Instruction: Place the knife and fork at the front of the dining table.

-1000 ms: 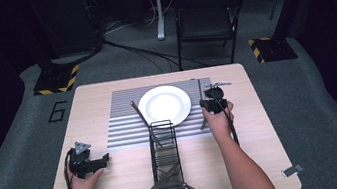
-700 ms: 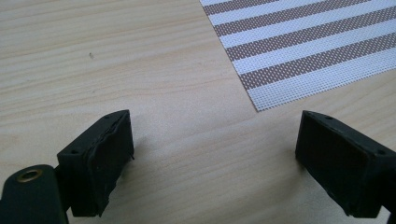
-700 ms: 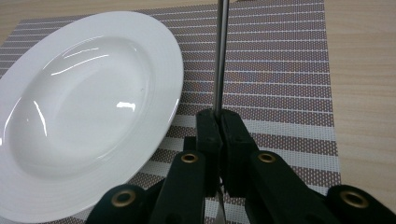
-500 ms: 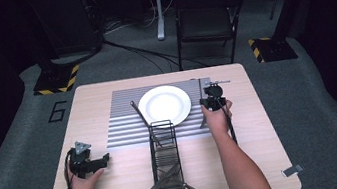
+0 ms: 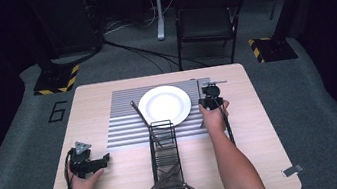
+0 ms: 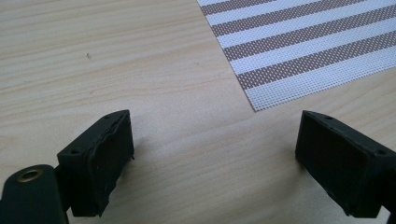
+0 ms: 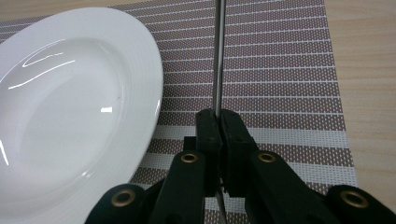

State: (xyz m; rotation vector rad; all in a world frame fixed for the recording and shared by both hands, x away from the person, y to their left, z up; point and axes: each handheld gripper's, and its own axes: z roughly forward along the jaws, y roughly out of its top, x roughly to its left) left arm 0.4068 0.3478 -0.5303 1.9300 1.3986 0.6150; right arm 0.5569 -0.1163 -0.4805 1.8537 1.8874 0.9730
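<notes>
A white plate (image 5: 164, 105) (image 7: 70, 107) lies on a striped placemat (image 5: 125, 126) (image 7: 280, 70). Just right of the plate, my right gripper (image 5: 210, 99) (image 7: 218, 114) is shut on a thin metal piece of cutlery (image 7: 217, 46), seen edge-on. It runs from the jaws out over the mat, close to the plate's rim. My left gripper (image 5: 103, 160) (image 6: 212, 149) rests open on the bare wood at the front left. Nothing is between its fingers, and the mat's corner (image 6: 261, 100) lies just ahead of it.
A black wire cutlery caddy (image 5: 166, 158) stands at the table's front middle with several utensils in it. A dark utensil (image 5: 140, 114) lies on the mat left of the plate. A folding chair (image 5: 208, 18) stands beyond the far edge.
My right gripper has shifted slightly beside the plate with the cutlery still in its jaws. The left hand has stayed where it was.
</notes>
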